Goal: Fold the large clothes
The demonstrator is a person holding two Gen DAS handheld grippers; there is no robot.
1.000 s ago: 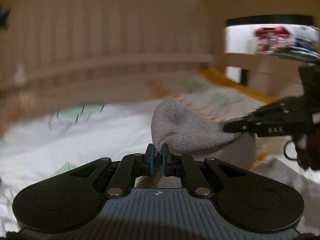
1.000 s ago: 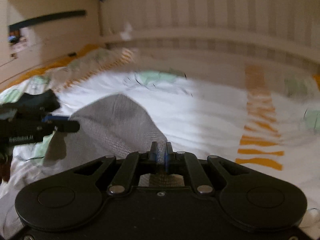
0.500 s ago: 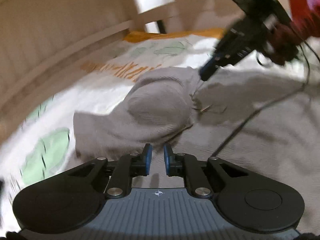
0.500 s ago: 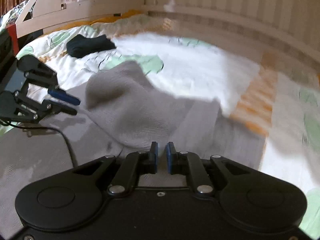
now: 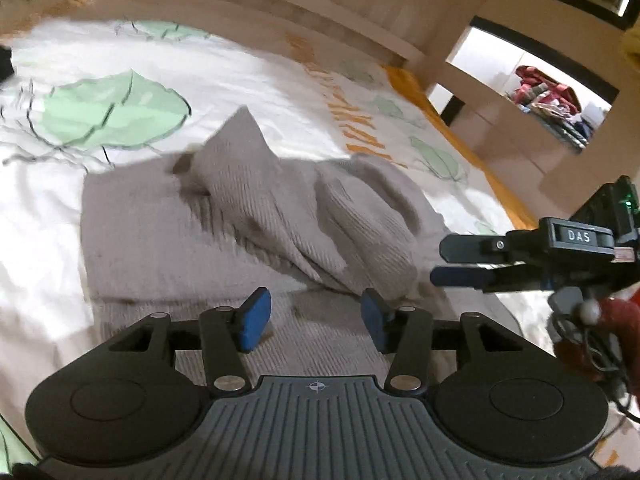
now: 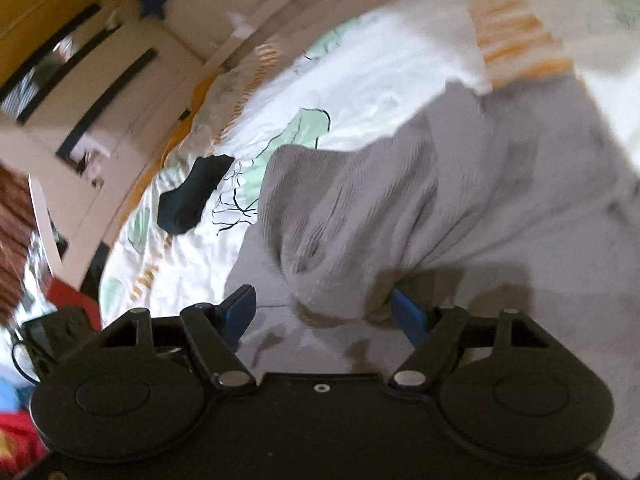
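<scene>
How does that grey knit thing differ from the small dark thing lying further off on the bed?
The grey garment is much bigger, pale and ribbed, heaped in loose folds right in front of the right gripper. The dark item is small, nearly black and sits apart, with nothing touching it. Both lie on the leaf-printed bedcover.

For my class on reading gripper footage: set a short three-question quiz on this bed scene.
1. True or false: the left gripper clamps the grey garment.
2. What dark thing lies on the duvet beyond the garment? A) sock-like cloth B) book C) shoe
3. Fill in: the duvet print shows green ____.

Key:
1. False; its jaws are opening, nothing pinched. The right gripper is opening too.
2. A, the dark cloth.
3. Leaves.
</scene>
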